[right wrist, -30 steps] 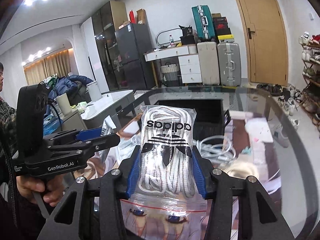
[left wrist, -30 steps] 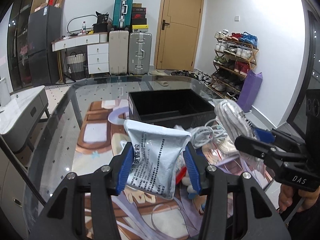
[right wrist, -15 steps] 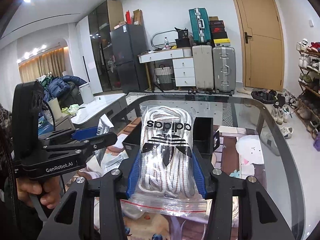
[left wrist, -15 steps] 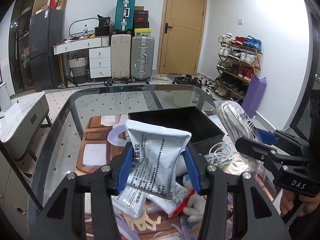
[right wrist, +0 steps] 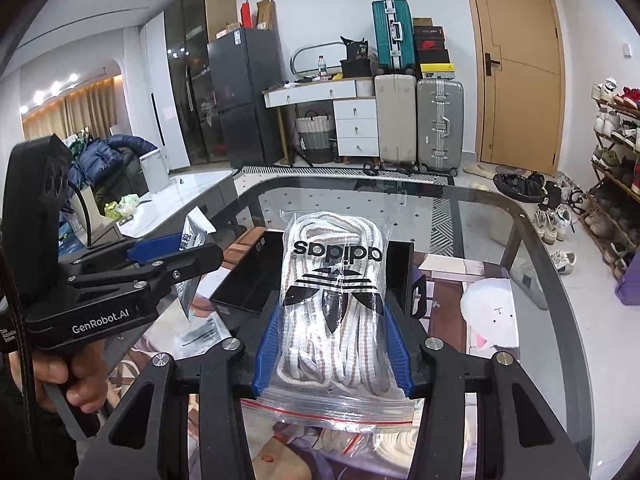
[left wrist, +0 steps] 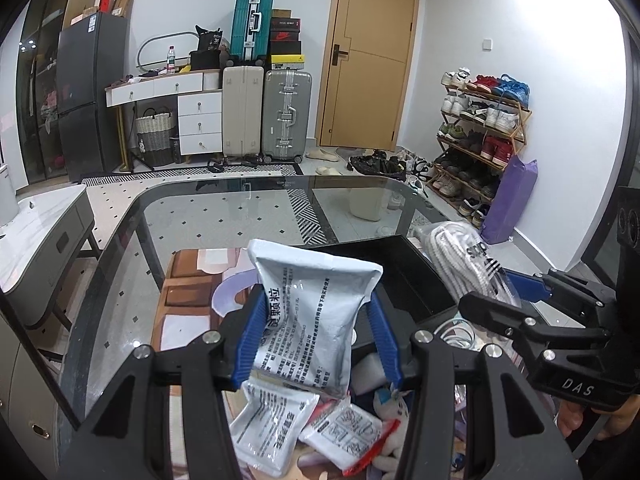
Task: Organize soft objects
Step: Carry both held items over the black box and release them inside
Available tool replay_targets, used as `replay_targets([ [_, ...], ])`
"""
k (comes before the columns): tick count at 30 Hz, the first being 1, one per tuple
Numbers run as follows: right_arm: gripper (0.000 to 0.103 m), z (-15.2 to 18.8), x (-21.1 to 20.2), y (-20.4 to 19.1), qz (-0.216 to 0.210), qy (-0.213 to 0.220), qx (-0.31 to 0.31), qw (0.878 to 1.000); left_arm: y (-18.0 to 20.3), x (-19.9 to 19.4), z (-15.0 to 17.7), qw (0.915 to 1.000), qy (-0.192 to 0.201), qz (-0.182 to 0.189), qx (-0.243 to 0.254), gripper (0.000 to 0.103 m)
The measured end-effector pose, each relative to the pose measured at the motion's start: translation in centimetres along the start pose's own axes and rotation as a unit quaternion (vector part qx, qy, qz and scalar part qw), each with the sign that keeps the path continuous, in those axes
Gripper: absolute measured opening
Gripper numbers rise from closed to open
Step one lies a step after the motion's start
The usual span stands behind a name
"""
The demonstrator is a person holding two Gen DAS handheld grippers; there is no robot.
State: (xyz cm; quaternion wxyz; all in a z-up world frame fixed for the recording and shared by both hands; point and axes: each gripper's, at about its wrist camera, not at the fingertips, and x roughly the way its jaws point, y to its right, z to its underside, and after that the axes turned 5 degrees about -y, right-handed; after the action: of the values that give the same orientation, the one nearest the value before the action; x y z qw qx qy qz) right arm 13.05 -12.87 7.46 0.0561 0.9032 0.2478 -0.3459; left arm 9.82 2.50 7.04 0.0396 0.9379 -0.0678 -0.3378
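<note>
A: Where's the grey-white printed foil pouch (left wrist: pixel 312 312)?

B: Pinched in the left gripper (left wrist: pixel 316 344), lifted above the glass desk (left wrist: pixel 224 216), just short of the black open plastic bin (left wrist: pixel 408 276).

A: And the clear zip bag of white laces (right wrist: pixel 336 304)?

B: Clamped in the right gripper (right wrist: pixel 332 356), raised right before that bin.

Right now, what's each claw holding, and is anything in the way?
Left gripper shut on white printed pouch. Right gripper shut on bagged shoelaces. Black bin ahead, nothing blocking it.
</note>
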Motion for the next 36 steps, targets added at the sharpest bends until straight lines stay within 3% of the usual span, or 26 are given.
replay_targets([
  [13, 0.047, -1.4, 4.1, 1.3, -0.007, -0.033, -0.007, 0.999, 0.5, 4.1, -1.3, 0.9992, -0.033, 0.006, -0.021, 0.049],
  [28, 0.048, -2.3, 7.5, 1.9, -0.004, -0.072, -0.029, 0.997, 0.7, 6.2, -1.8, 0.9985, -0.05, 0.008, -0.02, 0.049],
  [36, 0.06, -2.2, 7.1, 2.3, 0.011, -0.062, -0.035, 0.997, 0.6, 6.6, -2.1, 0.9983, -0.054, 0.01, -0.022, 0.049],
])
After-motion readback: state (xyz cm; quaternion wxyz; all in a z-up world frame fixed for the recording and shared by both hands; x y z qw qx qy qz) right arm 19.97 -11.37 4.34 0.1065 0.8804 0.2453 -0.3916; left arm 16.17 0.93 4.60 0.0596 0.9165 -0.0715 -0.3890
